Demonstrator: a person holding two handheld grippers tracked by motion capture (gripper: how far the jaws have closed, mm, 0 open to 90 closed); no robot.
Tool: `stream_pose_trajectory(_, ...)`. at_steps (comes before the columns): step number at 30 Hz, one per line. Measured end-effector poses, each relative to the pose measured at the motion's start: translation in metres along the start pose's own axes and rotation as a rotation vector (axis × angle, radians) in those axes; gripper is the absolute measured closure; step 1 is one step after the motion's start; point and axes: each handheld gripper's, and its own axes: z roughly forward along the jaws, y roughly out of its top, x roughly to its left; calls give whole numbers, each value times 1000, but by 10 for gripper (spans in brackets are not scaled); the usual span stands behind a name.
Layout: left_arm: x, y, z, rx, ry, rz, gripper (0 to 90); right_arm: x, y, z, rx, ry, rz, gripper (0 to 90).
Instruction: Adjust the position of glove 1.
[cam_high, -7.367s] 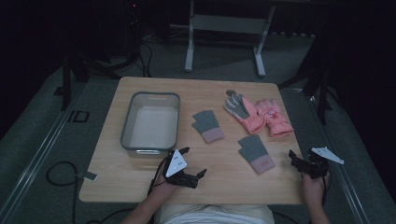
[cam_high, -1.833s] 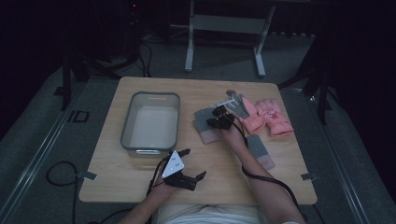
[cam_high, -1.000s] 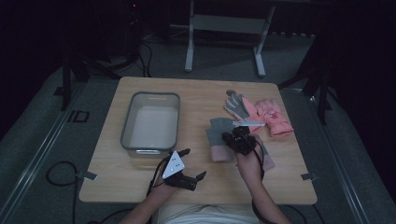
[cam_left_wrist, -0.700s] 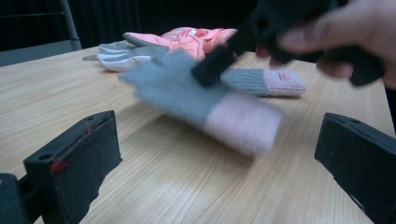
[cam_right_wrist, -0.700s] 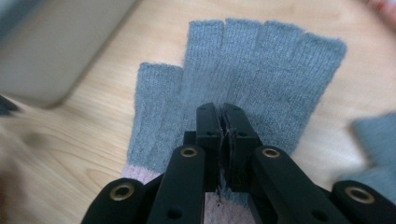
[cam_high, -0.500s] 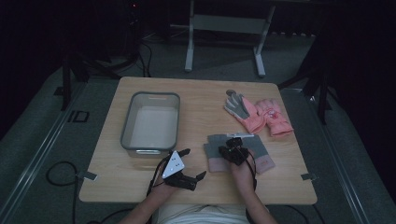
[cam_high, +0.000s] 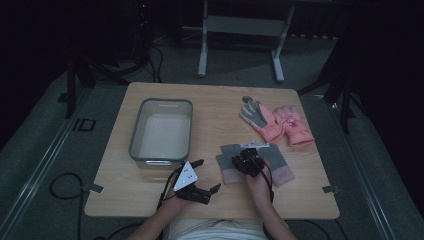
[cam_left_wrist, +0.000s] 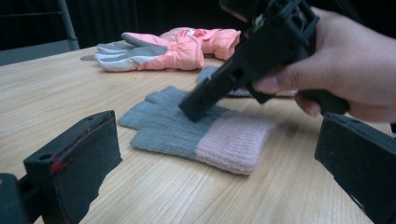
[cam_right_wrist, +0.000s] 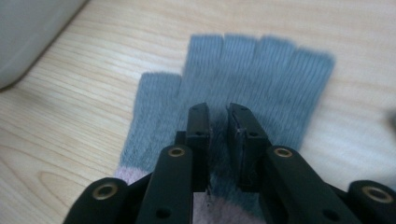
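A grey knit glove with a pink cuff lies flat on the wooden table, left of its twin. My right gripper tilts down onto the middle of this glove. Its jaws have just been opening and now stand a narrow gap apart, with the glove beneath the tips and not pinched. To the left, near the table's front edge, my left gripper is held open with nothing in it, and it faces the glove.
A pair of pink padded gloves with grey palms lies at the back right. At the left of the table stands a clear plastic bin, just beyond my left gripper. Metal stand legs rise behind the table.
My right gripper brought the grey glove from mid-table toward the front and lowered it beside its twin. The jaws have parted slightly. The left gripper has not moved.
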Motion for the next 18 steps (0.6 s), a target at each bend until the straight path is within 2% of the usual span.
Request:
stream_pose_trajectory(2, 0, 0, 0, 0, -2, 1, 0, -6, 5, -6, -16, 25, -31, 740)
stream_pose_trajectory(6, 0, 0, 0, -1, 1, -6, 0, -23, 15, -22, -60, 31, -99, 710)
stream_pose_trajectory(10, 0, 0, 0, -1, 2, -1, 0, -44, 20, -36, -70, 18, -165, 681)
stream_pose_trajectory(11, 0, 0, 0, 0, 2, -2, 0, -51, 20, -41, -85, -14, -193, 676)
stream_pose_trajectory(13, 0, 0, 0, 0, 2, -2, 0, -55, 20, -44, -93, -17, -201, 679)
stream_pose_trajectory(14, 0, 0, 0, -3, 1, -6, 0, -69, 21, -52, -108, -1, -220, 686)
stream_pose_trajectory(18, 1, 0, 0, -5, 0, -12, 0, -89, 21, -62, -98, 8, -278, 687)
